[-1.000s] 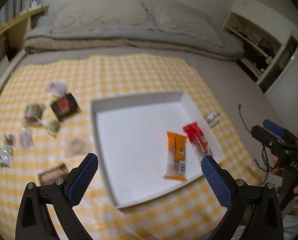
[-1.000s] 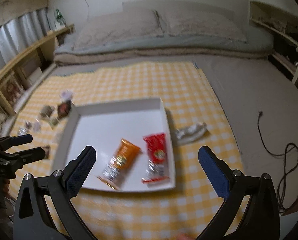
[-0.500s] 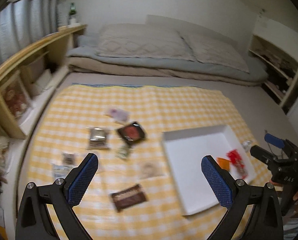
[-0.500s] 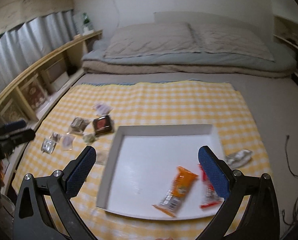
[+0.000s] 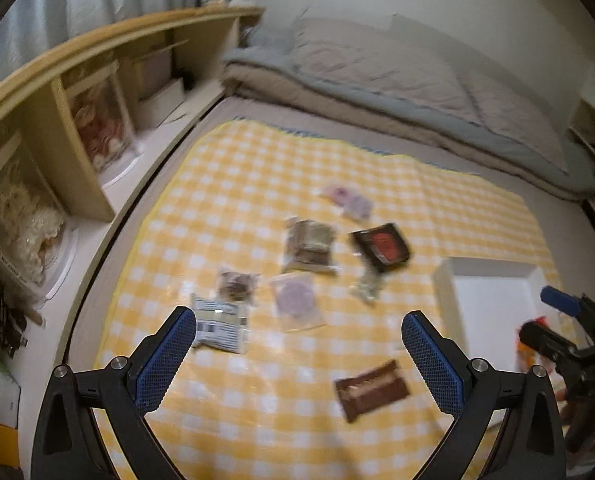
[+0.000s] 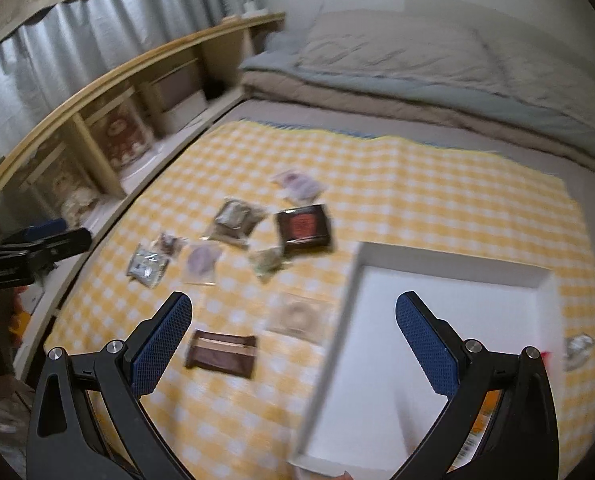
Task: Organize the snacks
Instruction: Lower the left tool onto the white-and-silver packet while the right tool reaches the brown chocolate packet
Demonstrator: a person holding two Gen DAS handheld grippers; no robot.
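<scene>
Snacks lie scattered on the yellow checked cloth (image 5: 233, 184) left of the white tray (image 6: 449, 280), a brown bar (image 6: 222, 353) nearest, a dark red-labelled packet (image 6: 304, 226) further off. The left gripper (image 5: 299, 344) and right gripper (image 6: 293, 328) both hover spread wide and empty. The views are smeared, so a hurried reach may well land askew; thin flat wrappers could slip from the pads or drag the cloth, and a low approach might knock the tray's rim

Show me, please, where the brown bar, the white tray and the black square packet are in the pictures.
brown bar (image 6: 221, 354), right wrist view, middle of its wrapper.
white tray (image 6: 437, 320), right wrist view, bare floor.
black square packet (image 5: 380, 246), left wrist view, its red centre.
</scene>
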